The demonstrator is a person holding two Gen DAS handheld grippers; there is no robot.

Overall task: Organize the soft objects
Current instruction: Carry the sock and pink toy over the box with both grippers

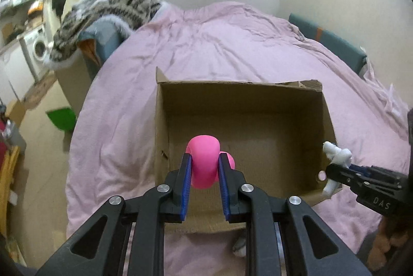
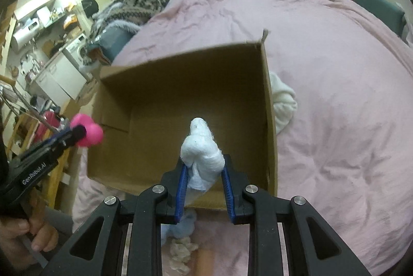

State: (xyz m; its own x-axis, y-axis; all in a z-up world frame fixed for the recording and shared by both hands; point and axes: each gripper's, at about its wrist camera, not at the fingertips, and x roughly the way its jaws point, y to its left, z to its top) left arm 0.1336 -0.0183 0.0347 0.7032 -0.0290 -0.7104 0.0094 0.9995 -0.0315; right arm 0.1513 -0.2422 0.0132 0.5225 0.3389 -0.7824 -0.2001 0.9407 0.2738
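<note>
An open cardboard box (image 1: 240,105) (image 2: 180,84) lies on the pink bed cover, its inside bare. My left gripper (image 1: 205,159) is shut on a soft pink toy (image 1: 205,162) and holds it over the box's near edge; the toy also shows in the right wrist view (image 2: 89,133). My right gripper (image 2: 202,162) is shut on a white rolled cloth (image 2: 201,149) above the box's near side; it shows at the box's right corner in the left wrist view (image 1: 336,155).
A white soft bundle (image 2: 282,101) lies on the cover (image 2: 335,95) against the box's right wall. Pale blue and cream cloths (image 2: 183,242) lie below my right gripper. A striped fur blanket (image 1: 108,15) sits at the bed's far left. A green bin (image 1: 62,118) stands on the floor.
</note>
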